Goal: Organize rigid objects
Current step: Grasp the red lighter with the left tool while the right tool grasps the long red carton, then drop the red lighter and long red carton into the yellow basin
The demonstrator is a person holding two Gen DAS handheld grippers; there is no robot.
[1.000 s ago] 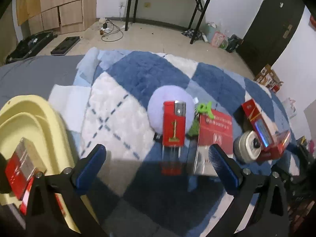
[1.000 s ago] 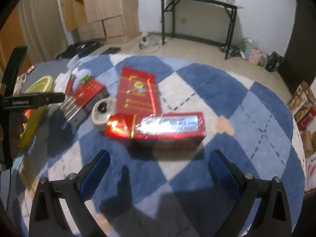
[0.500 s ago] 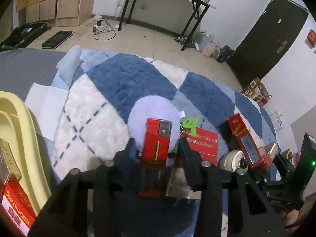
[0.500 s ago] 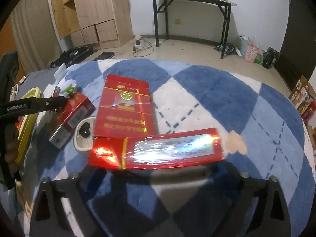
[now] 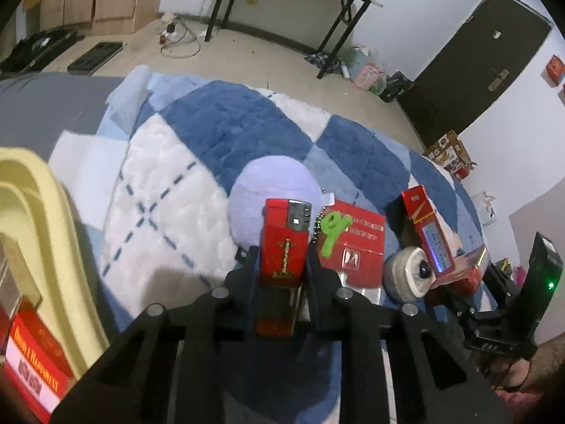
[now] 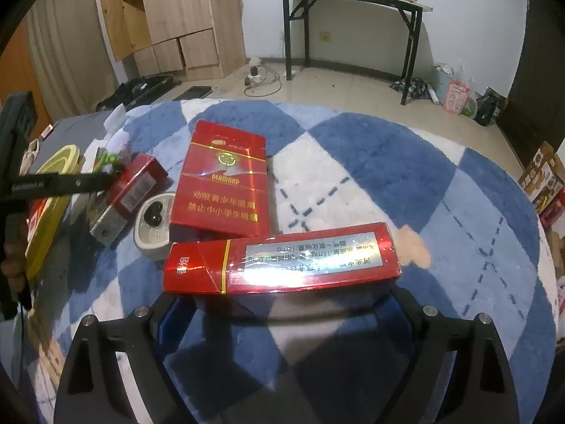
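My left gripper point(image 5: 280, 265) is shut on a red lighter point(image 5: 284, 247) with a metal top, held above the blue and white rug. My right gripper point(image 6: 279, 300) has its jaws closed on the two ends of a long red cigarette carton point(image 6: 282, 261), which lies crosswise on the rug. A flat red carton point(image 6: 220, 180) lies behind it. A small red pack point(image 6: 132, 185) and a round white case point(image 6: 153, 224) lie to its left. The left wrist view shows the red pack point(image 5: 353, 243), a green keychain point(image 5: 332, 229) and the white case point(image 5: 406, 275).
A yellow tub point(image 5: 42, 226) with red boxes point(image 5: 31, 357) inside stands at the left, also in the right wrist view point(image 6: 49, 205). A lilac round pad point(image 5: 272, 190) lies under the lighter. Black tables and wooden cabinets stand on the floor beyond the rug.
My left gripper closed on the red lighter and lifted it. My right gripper moved forward and closed on the long carton's ends.
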